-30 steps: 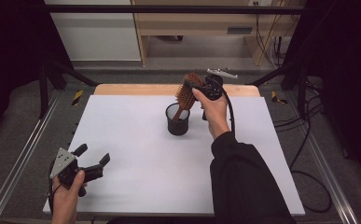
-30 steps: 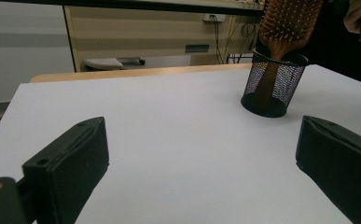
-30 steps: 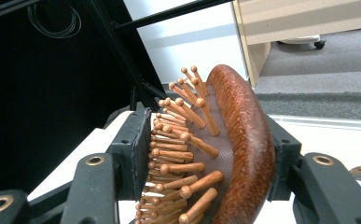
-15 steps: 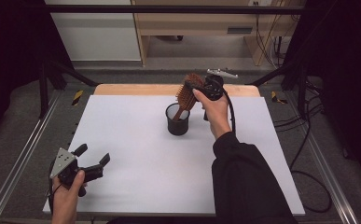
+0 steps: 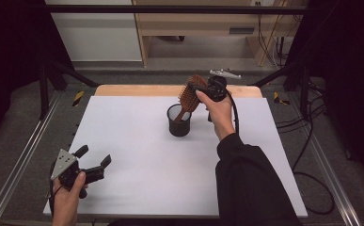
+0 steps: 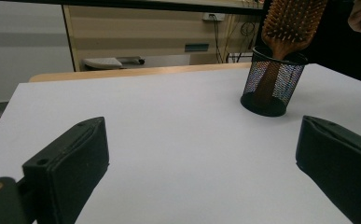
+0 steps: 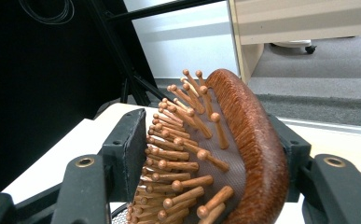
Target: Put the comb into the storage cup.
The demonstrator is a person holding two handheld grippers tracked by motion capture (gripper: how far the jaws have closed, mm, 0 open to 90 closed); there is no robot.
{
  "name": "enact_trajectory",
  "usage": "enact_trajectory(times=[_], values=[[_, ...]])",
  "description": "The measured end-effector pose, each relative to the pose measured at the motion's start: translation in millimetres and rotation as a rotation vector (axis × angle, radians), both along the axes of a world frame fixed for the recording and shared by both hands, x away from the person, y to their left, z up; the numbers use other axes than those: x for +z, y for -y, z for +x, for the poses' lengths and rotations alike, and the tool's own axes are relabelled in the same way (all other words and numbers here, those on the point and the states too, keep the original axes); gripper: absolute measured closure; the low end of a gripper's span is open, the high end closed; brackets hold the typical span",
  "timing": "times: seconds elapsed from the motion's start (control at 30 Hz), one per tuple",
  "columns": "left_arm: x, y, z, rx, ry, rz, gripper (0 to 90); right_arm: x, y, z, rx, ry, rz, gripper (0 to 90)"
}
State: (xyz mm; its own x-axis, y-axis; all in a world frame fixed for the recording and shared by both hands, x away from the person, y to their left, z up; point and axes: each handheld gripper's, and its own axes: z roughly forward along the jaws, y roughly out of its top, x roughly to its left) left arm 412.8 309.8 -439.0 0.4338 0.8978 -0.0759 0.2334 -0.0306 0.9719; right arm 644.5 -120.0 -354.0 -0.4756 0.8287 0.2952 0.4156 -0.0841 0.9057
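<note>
A wooden hairbrush [image 5: 187, 102] stands head-up with its handle inside a black mesh cup [image 5: 178, 124] at the back middle of the white table [image 5: 132, 141]. My right gripper [image 5: 196, 89] holds the brush head [image 7: 248, 130]: one pad meets the bristle tips and the other the rounded back. Its jaws have just been opening a little, with the brush still between them. My left gripper [image 5: 95, 155] is held open and holding nothing near the front left corner. The left gripper view looks between its pads [image 6: 75, 158] at the cup [image 6: 271, 88] and brush [image 6: 290, 23].
A wooden strip [image 5: 137, 90] runs along the table's far edge. Metal frame rails [image 5: 24, 160] flank the table. Cables [image 5: 311, 141] lie on the floor to the right. A wooden bench [image 5: 193, 28] stands beyond the table.
</note>
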Motion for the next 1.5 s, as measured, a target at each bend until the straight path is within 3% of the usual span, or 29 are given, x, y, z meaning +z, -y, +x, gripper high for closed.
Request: enact_trajectory(times=[1.1, 1.5], values=[[0.1, 0.1, -0.1, -0.001, 0.0, 0.001, 3.0, 1.2, -0.7, -2.3, -0.011, 0.019, -0.062, 33.7], [0.1, 0.2, -0.2, -0.002, -0.001, 0.001, 3.0, 1.1, -0.4, -2.3, -0.032, 0.025, -0.082, 26.3]])
